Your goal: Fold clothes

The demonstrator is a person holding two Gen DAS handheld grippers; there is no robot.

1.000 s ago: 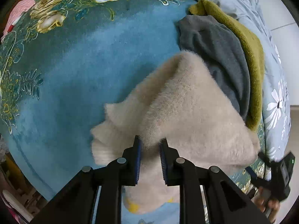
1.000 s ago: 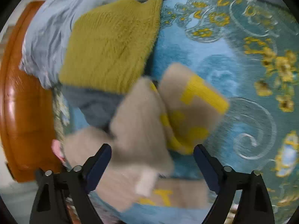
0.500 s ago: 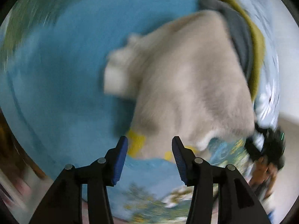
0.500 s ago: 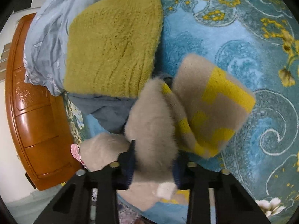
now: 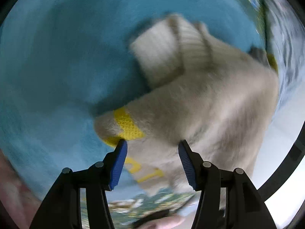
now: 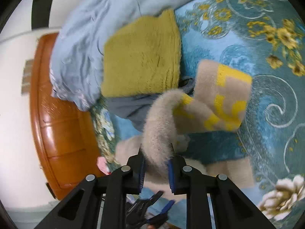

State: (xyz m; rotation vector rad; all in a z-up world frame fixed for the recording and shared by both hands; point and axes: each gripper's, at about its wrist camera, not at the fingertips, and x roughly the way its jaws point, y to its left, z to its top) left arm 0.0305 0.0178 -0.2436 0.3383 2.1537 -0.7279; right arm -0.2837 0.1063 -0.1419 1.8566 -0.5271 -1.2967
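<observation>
Left tool (image 5: 152, 148), right tool (image 6: 156, 167): black angular arms, blue ribbed pads, silver round screws.

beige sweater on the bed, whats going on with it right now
A person is folding the beige sweater on a blue blanket. The right gripper is clamped on a bunched part of it, while the left gripper is open, gripping nothing. A green sweater and grey garment lie nearby.

White wall (image 6: 13, 87), glossy orange wooden footboard (image 6: 57, 129), teal floral bedspread (image 6: 266, 114), pale-blue quilt (image 6: 80, 43).
</observation>
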